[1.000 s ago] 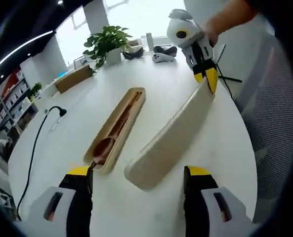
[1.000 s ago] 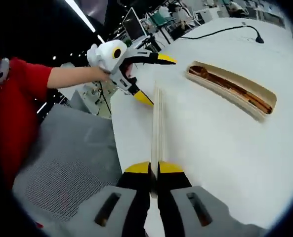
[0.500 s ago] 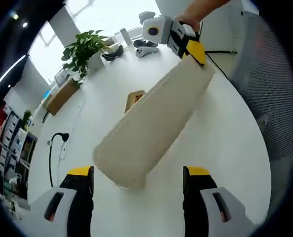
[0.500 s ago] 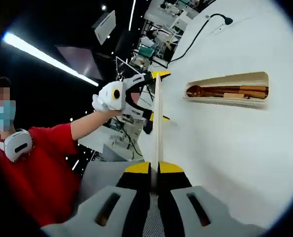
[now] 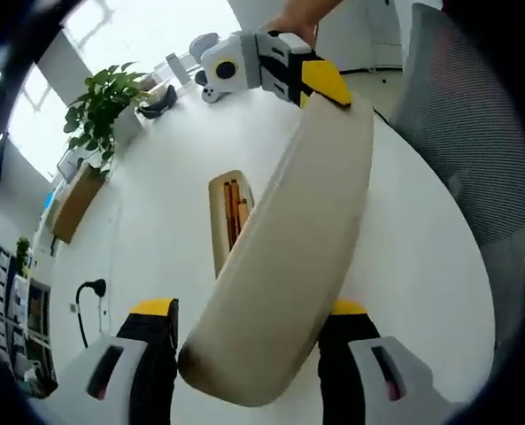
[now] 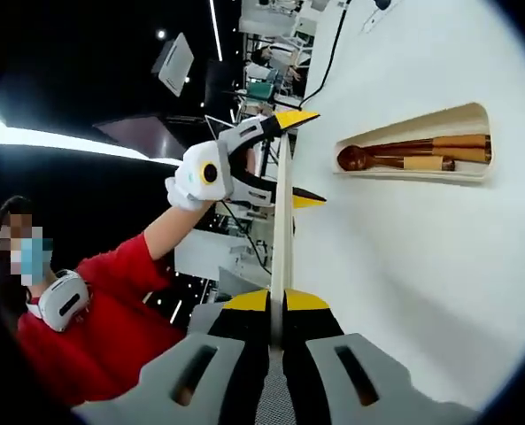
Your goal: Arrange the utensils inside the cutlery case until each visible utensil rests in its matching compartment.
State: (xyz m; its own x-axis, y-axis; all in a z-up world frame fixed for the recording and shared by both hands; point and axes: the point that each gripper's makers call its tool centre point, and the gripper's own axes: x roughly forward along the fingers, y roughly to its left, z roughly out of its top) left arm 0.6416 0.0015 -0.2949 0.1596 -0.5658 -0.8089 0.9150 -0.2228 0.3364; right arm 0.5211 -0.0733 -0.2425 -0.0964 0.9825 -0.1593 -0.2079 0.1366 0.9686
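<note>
White tabletop (image 5: 156, 221) carries the open cutlery case (image 6: 421, 158); right tool (image 6: 275, 305), jaws pinched on the lid (image 5: 289, 266), holds it aloft, likely for closing; left tool (image 5: 244, 323) gapes around its free end; spoon (image 6: 368, 159) and chopsticks (image 6: 448, 142) lie inside.

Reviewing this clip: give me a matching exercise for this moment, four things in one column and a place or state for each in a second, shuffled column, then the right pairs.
Things:
1. case lid
2. wooden spoon
3. left gripper
4. potted plant

Places or states:
A. lying in the open case base
B. standing at the far edge of the white table
C. pinched at one end by the right gripper
D. jaws apart, holding nothing

Pairs: 1-C, 2-A, 3-D, 4-B
</note>
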